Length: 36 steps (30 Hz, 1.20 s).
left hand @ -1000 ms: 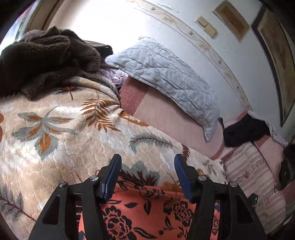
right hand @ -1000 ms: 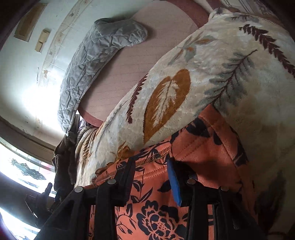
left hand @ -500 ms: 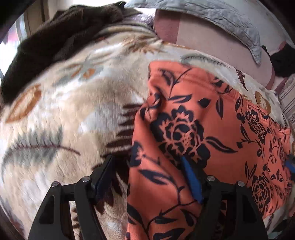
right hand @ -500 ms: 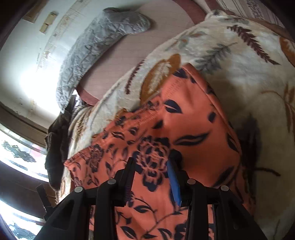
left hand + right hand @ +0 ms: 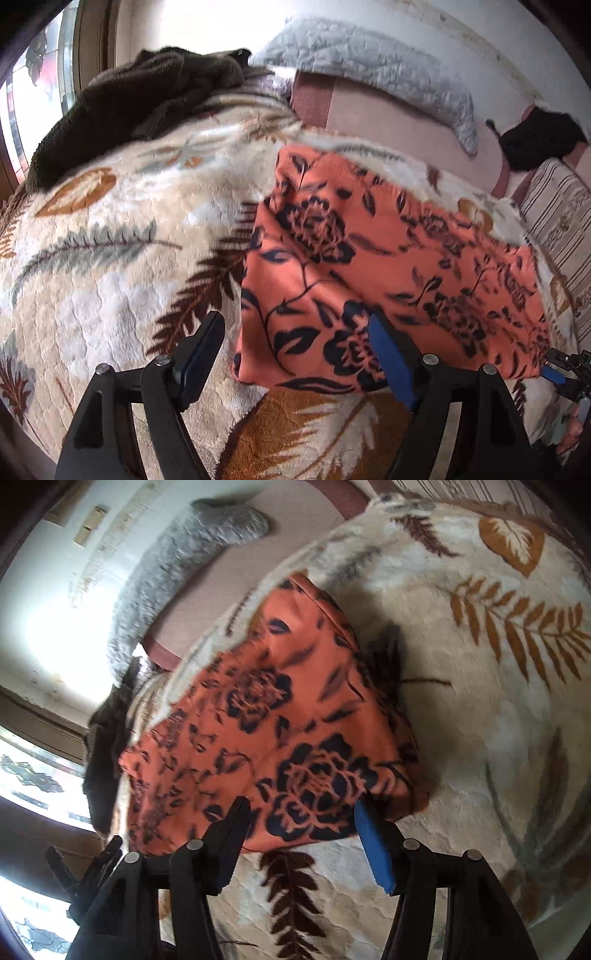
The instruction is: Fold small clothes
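An orange garment with dark floral print (image 5: 369, 258) lies folded flat on a cream leaf-patterned blanket (image 5: 110, 258). My left gripper (image 5: 295, 354) is open and empty, just above the garment's near left corner. In the right wrist view the same garment (image 5: 277, 720) lies ahead. My right gripper (image 5: 303, 842) is open and empty at its near edge. The right gripper's tip also shows at the far right of the left wrist view (image 5: 565, 373). The left gripper's tip shows at the lower left of the right wrist view (image 5: 85, 871).
A brown fleece heap (image 5: 140, 99) lies at the blanket's far left by a window. A grey quilted pillow (image 5: 369, 70) leans on the wall over a pink mattress (image 5: 388, 118). A black cloth (image 5: 535, 140) and a striped sheet (image 5: 557, 221) are at the right.
Both grippers have drawn back and up from the garment, so more of it shows. The right gripper's jaws have opened wider. The garment now lies flat, free of both.
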{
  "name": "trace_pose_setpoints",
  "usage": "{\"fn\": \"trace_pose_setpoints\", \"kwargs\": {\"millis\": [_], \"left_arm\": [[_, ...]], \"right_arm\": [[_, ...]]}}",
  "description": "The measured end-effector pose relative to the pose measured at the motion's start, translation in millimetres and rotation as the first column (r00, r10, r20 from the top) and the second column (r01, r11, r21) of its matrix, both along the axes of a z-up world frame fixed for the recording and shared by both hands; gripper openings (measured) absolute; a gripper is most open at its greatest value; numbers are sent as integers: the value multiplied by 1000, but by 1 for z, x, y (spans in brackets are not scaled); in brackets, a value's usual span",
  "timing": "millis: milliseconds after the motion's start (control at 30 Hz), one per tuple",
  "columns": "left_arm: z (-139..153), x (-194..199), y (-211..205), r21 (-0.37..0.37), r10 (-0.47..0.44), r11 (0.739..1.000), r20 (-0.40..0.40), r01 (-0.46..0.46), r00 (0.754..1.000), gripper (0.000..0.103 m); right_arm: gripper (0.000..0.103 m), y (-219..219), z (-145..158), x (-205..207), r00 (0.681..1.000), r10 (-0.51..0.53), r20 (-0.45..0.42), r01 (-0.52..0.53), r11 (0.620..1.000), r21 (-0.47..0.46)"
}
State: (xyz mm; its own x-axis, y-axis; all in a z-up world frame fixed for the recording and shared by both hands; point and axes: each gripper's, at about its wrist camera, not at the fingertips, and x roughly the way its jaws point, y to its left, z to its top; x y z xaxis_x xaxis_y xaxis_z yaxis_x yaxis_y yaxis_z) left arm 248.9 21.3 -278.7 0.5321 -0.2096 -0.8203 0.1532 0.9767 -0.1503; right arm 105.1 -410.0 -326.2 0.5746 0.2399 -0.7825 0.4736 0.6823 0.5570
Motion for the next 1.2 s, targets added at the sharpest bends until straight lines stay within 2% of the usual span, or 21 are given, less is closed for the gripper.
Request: {"fn": "trace_pose_setpoints", "kwargs": {"millis": [33, 67, 133, 200, 233, 300, 433, 567, 733, 800, 900, 967, 1000, 1067, 1133, 1167, 1200], "left_arm": [[-17, 7, -2, 36, -1, 999, -89, 4, 996, 81], [-25, 10, 1, 20, 3, 1000, -128, 0, 992, 82], [-8, 2, 11, -46, 27, 998, -79, -31, 997, 82], [3, -11, 18, -89, 19, 996, -32, -22, 999, 82], [5, -17, 23, -110, 28, 993, -39, -32, 999, 82], [7, -27, 35, -220, 30, 975, -61, -42, 998, 82], [10, -41, 55, -393, 54, 915, -97, -88, 994, 82], [-5, -29, 58, -540, 73, 822, -211, -179, 975, 85], [-40, -5, 43, -649, 47, 703, -366, -291, 929, 85], [-43, 0, 43, -666, 92, 671, -362, -326, 928, 85], [-43, 5, 44, -687, 150, 634, -341, -355, 928, 83], [-42, 8, 45, -696, 176, 621, -326, -362, 929, 82], [-42, 10, 45, -698, 187, 619, -315, -360, 931, 79], [-42, 12, 46, -685, 210, 631, -302, -365, 930, 47], [-46, 15, 46, -670, 213, 645, -306, -369, 928, 38], [-46, 16, 46, -668, 213, 648, -301, -365, 929, 32], [-44, 17, 45, -661, 214, 662, -286, -354, 934, 30]], "right_arm": [[60, 0, -5, 1, 1000, 6, -22, -6, 1000, -2], [60, 0, -1, 1, 1000, 3, -7, -3, 1000, -5], [60, -1, 11, -8, 997, -2, 77, 0, 1000, 14], [60, -3, 18, -21, 990, -14, 142, 6, 998, 55], [61, -3, 19, -26, 987, -12, 161, -2, 996, 84], [61, -1, 15, -32, 985, -4, 175, -24, 987, 158], [66, 15, 0, -34, 989, 3, 150, -46, 958, 282], [69, 16, -13, -30, 987, -61, 147, 1, 927, 376], [70, 9, -44, -24, 983, -169, 66, 115, 863, 492], [70, 5, -49, -20, 974, -217, 70, 149, 838, 525], [70, -4, -54, -11, 960, -269, 74, 188, 820, 541], [70, -11, -57, -5, 945, -317, 76, 225, 802, 554], [70, -15, -57, -2, 936, -344, 76, 247, 794, 556], [69, -21, -56, 2, 914, -396, 91, 285, 784, 552], [69, -21, -50, 9, 910, -399, 115, 291, 811, 507], [61, -19, -47, 14, 915, -385, 121, 290, 836, 467], [45, -17, -44, 19, 922, -366, 125, 283, 859, 427]]}}
